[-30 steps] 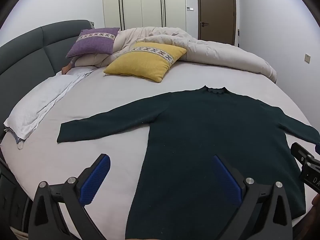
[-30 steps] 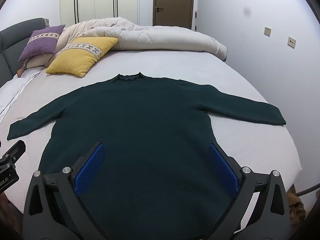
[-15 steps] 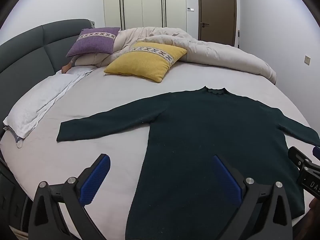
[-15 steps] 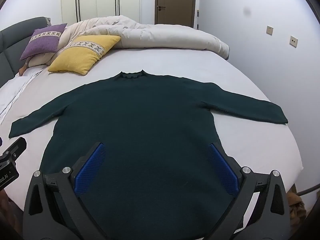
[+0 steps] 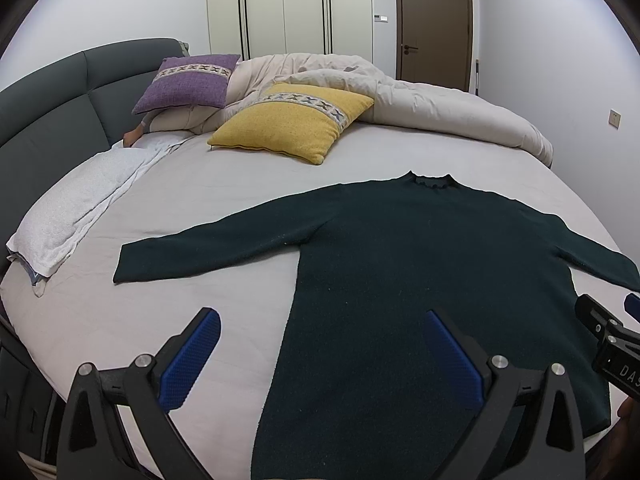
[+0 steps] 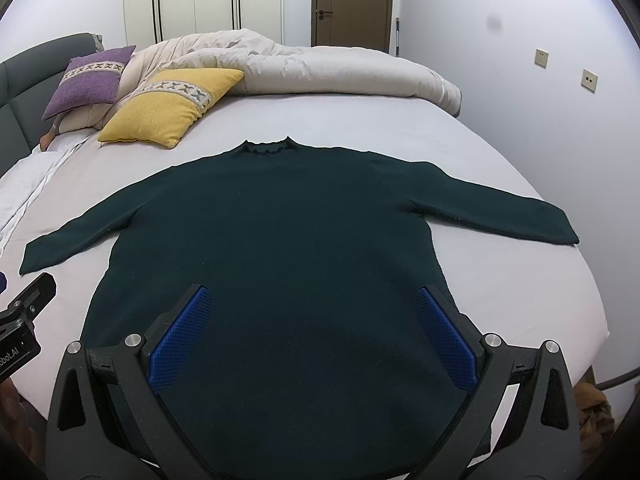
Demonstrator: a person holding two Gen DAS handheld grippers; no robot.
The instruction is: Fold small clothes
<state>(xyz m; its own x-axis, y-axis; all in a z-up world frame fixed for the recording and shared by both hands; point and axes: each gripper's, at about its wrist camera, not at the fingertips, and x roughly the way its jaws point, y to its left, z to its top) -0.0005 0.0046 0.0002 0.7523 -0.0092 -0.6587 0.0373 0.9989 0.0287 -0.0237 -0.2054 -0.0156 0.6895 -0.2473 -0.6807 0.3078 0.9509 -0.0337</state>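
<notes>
A dark green long-sleeved sweater (image 5: pixel 420 264) lies flat on the bed, collar away from me, both sleeves spread out; it also shows in the right wrist view (image 6: pixel 288 232). My left gripper (image 5: pixel 320 356) is open and empty, held above the sweater's left hem edge. My right gripper (image 6: pixel 312 340) is open and empty, held above the middle of the hem. The right gripper's body (image 5: pixel 612 340) shows at the right edge of the left wrist view, and the left gripper's body (image 6: pixel 20 320) at the left edge of the right wrist view.
The sweater rests on a grey bed sheet (image 5: pixel 224 184). A yellow pillow (image 5: pixel 292 120), a purple pillow (image 5: pixel 188 84) and a bunched beige duvet (image 5: pixel 420 108) lie at the far side. A white folded cloth (image 5: pixel 76 204) lies on the left by the dark headboard (image 5: pixel 48 120).
Both views have shifted slightly, with the sweater sitting a little lower in frame. Both grippers stay open and the sweater has not moved.
</notes>
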